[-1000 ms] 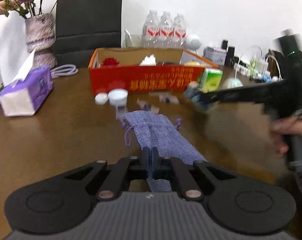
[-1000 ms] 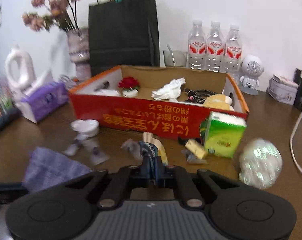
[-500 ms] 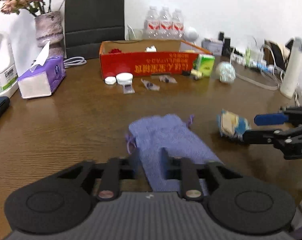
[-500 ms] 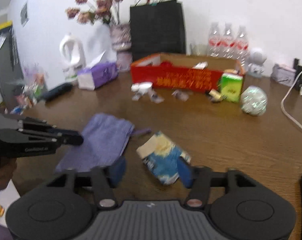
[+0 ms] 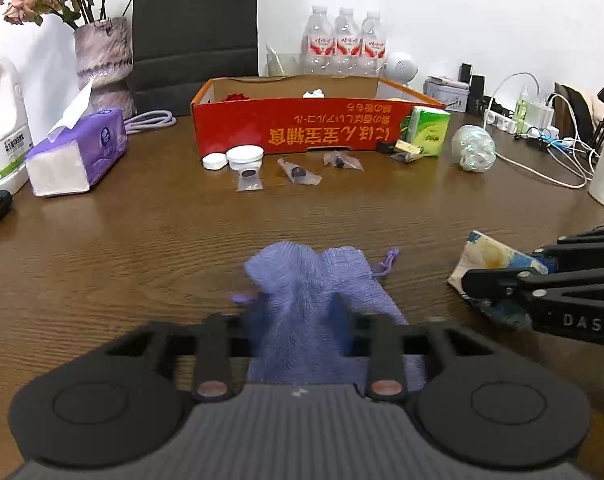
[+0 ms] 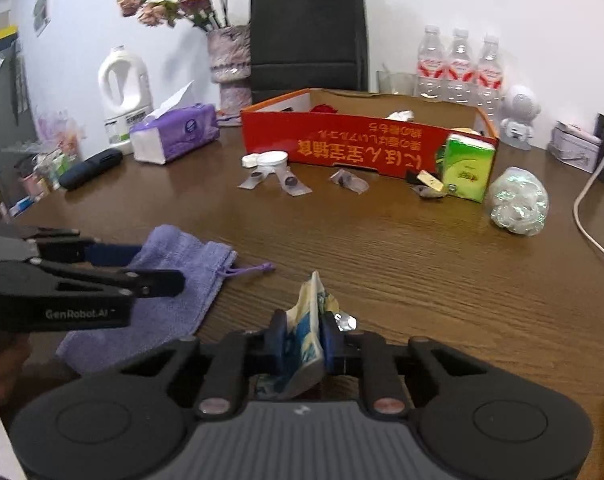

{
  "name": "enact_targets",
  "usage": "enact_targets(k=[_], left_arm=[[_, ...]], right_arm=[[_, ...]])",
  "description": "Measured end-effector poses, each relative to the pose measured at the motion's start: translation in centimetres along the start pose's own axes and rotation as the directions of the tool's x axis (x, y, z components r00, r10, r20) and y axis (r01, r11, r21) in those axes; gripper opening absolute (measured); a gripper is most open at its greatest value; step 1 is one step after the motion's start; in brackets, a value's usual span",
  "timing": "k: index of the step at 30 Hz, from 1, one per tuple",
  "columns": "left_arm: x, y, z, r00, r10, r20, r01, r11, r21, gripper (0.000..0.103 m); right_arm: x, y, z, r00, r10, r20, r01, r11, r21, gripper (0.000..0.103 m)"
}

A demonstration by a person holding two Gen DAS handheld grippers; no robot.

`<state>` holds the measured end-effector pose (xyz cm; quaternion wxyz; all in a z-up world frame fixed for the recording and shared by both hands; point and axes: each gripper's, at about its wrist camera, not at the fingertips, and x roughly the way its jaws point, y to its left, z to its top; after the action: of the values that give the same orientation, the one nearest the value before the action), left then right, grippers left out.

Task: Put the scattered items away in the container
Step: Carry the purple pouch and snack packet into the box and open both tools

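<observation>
A purple drawstring cloth pouch (image 5: 322,292) lies on the brown table, bunched up between the fingers of my left gripper (image 5: 298,320), which stands partly open around it. It also shows in the right wrist view (image 6: 174,280). My right gripper (image 6: 302,340) is shut on a blue-and-cream patterned packet (image 6: 306,332), also seen in the left wrist view (image 5: 490,264). The red cardboard box (image 5: 302,128) stands at the back with several items inside.
In front of the box lie white lids (image 5: 244,157), small clear packets (image 5: 298,172), a green tissue pack (image 5: 428,132) and a crumpled clear ball (image 5: 474,148). A purple tissue box (image 5: 78,152), a white jug (image 5: 2,120), a vase, a black bag, water bottles and cables ring the table.
Both grippers pulled back from the box to the table's near side and opened, leaving the pouch and packet on the table. The right gripper has now shut on the packet again.
</observation>
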<state>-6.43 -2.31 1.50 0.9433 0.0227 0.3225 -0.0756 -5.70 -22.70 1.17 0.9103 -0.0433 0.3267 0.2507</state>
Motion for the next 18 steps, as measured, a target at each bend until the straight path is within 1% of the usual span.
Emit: enact_targets(k=[1,5,8,10,12,14,16,18], left_arm=[[-0.2,-0.2,-0.2,1.0,0.0,0.006,0.001,1.0,-0.008,0.01],[-1.9,-0.8,-1.0,0.998,-0.033,0.044,0.035,0.998,-0.056,0.007],[-4.0,-1.4,-0.8,0.993,-0.038,0.107,0.044,0.997,-0.055,0.006],[-5.3,-1.5,0.2,0.986,-0.055,0.16,0.065,0.996,-0.062,0.006],[-5.9,-1.3,1.8,0.975,-0.084,0.208,0.1,0.993,-0.067,0.006],[-5.9,-1.2,4.1,0.962,-0.108,0.251,0.126,0.99,-0.059,0.006],[-5.2,-1.1,7.2,0.95,-0.13,0.285,0.15,0.988,-0.049,0.006],[-4.1,-0.7,11.0,0.937,-0.143,0.32,0.167,0.985,-0.05,0.006]], right_arm=[[-0.2,0.0,-0.2,1.0,0.001,0.01,-0.001,1.0,0.019,0.015],[-1.3,-0.2,-1.0,0.998,-0.014,0.066,0.008,0.996,0.092,0.013],[-3.2,-0.8,-1.6,0.992,-0.023,0.127,0.005,0.99,0.143,0.013],[-4.3,-1.3,-1.7,0.986,-0.027,0.163,-0.002,0.984,0.177,0.013],[-5.4,-1.9,-1.1,0.98,-0.014,0.198,-0.027,0.978,0.206,0.013],[-5.8,-2.6,0.2,0.975,0.037,0.217,-0.087,0.969,0.23,0.013],[-5.9,-3.5,2.0,0.962,0.099,0.255,-0.163,0.956,0.244,0.013],[-6.0,-4.3,4.5,0.948,0.108,0.299,-0.186,0.952,0.244,0.013]])
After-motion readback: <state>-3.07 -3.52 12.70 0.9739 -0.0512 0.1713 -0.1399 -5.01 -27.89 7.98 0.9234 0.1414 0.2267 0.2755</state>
